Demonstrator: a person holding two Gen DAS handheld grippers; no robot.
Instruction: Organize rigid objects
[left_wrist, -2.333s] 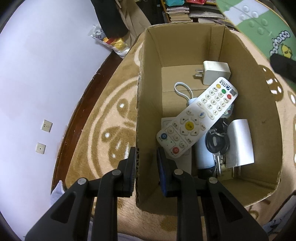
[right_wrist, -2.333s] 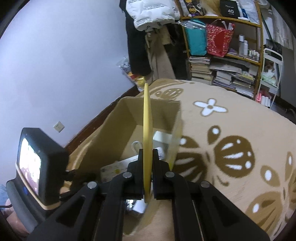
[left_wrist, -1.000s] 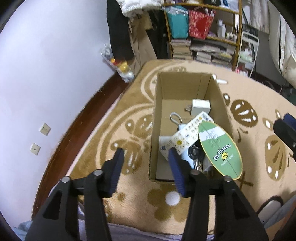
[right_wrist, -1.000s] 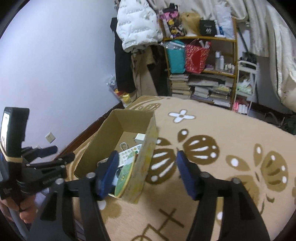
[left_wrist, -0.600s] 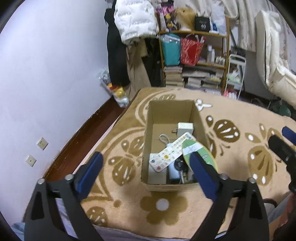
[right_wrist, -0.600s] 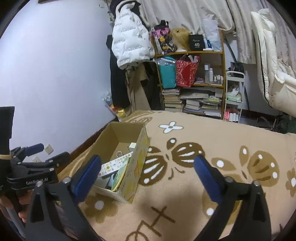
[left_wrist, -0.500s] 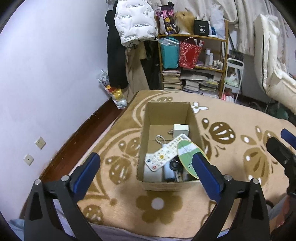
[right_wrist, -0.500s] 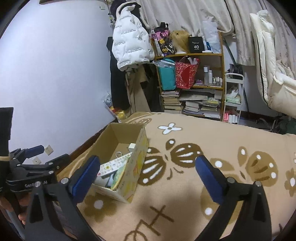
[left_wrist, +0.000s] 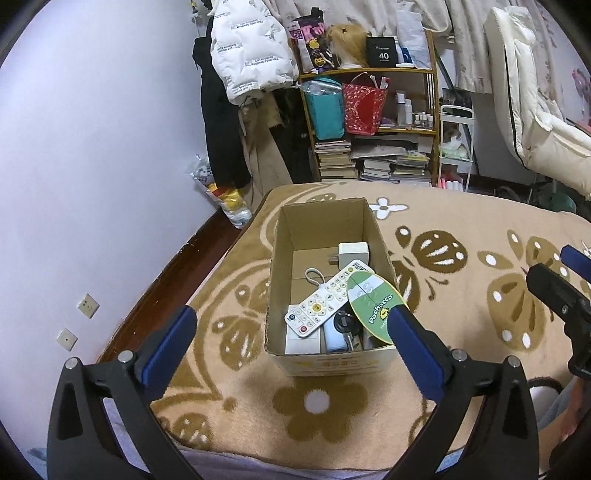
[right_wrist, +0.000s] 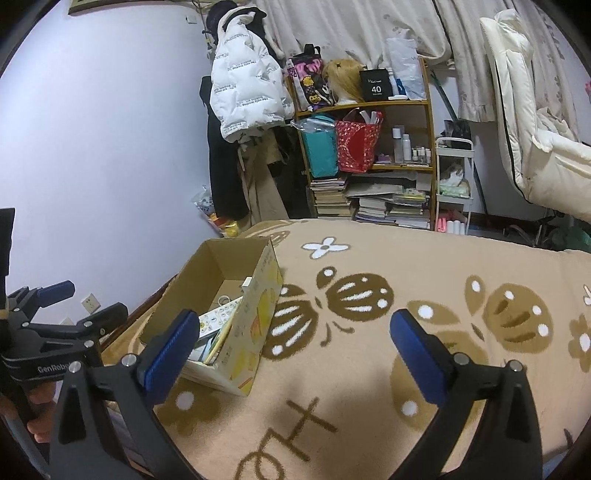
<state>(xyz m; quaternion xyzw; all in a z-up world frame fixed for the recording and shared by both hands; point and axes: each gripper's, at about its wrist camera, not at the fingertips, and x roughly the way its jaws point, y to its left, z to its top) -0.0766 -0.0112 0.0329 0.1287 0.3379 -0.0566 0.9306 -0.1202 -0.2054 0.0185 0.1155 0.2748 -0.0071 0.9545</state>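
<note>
A cardboard box (left_wrist: 280, 258) stands on the patterned carpet, with its yellow printed side (right_wrist: 258, 321) showing in the right wrist view. Inside lie a white remote (left_wrist: 325, 299), a white charger (left_wrist: 353, 253), black keys (left_wrist: 345, 322) and a green oval fan (left_wrist: 373, 302) that leans on the right wall. My left gripper (left_wrist: 291, 314) hovers back from the box, its jaws opening wide and holding nothing. My right gripper (right_wrist: 293, 317) is open and empty over the carpet, to the right of the box.
A crowded shelf (left_wrist: 369, 122) of books and bags stands behind the carpet, with a white jacket (left_wrist: 251, 48) hanging beside it. A lilac wall and a strip of wooden floor (left_wrist: 166, 280) run along the left. A person's hand (right_wrist: 37, 406) holds the left gripper.
Both grippers opened wide and drew back from the box. The left let go of the box wall, and the right let go of the fan, which now leans inside the box.
</note>
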